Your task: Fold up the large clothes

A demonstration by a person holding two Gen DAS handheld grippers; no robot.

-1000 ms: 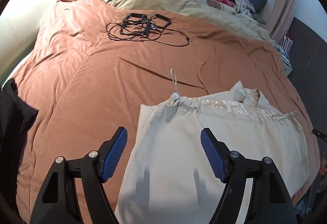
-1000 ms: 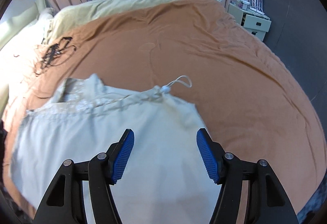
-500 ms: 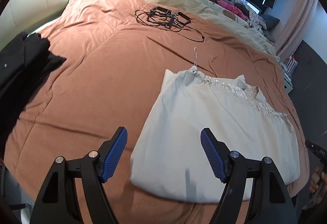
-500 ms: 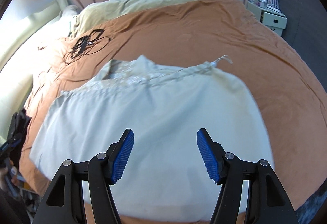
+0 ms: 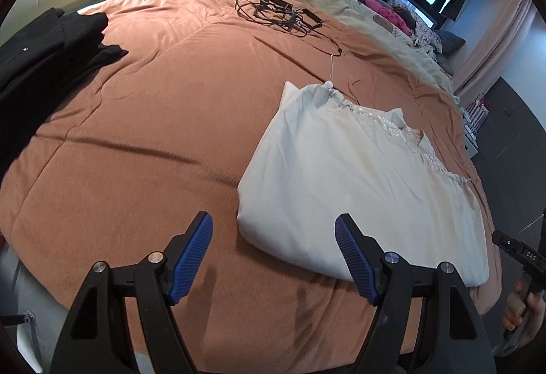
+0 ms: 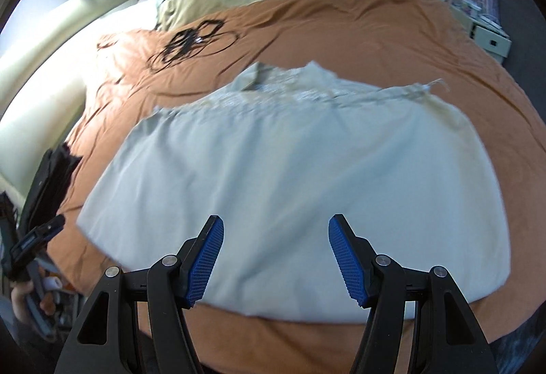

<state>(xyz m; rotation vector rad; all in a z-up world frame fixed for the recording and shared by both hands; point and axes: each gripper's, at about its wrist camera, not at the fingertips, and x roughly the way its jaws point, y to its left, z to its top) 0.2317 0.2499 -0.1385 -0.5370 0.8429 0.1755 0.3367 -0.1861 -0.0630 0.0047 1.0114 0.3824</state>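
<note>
A pale cream garment (image 5: 358, 182) with a sequined neckline and drawstrings lies folded flat on the brown bedspread (image 5: 153, 121); it also shows in the right wrist view (image 6: 290, 176). My left gripper (image 5: 273, 258) is open and empty, above the bed's near edge, just left of the garment's near corner. My right gripper (image 6: 275, 263) is open and empty, above the garment's near edge. The right gripper's body shows in the left wrist view at the far right (image 5: 518, 251). The left gripper's body shows in the right wrist view at the far left (image 6: 34, 237).
Black cables (image 5: 283, 15) lie on the bedspread beyond the garment. Dark clothing (image 5: 41, 49) lies at the bed's left edge. A beige duvet (image 5: 341, 8) and pillows lie at the back. A white drawer unit (image 6: 488, 36) stands right of the bed.
Both grippers have pulled back towards the bed's near edge and stayed open. The garment now shows whole and farther away in both views.
</note>
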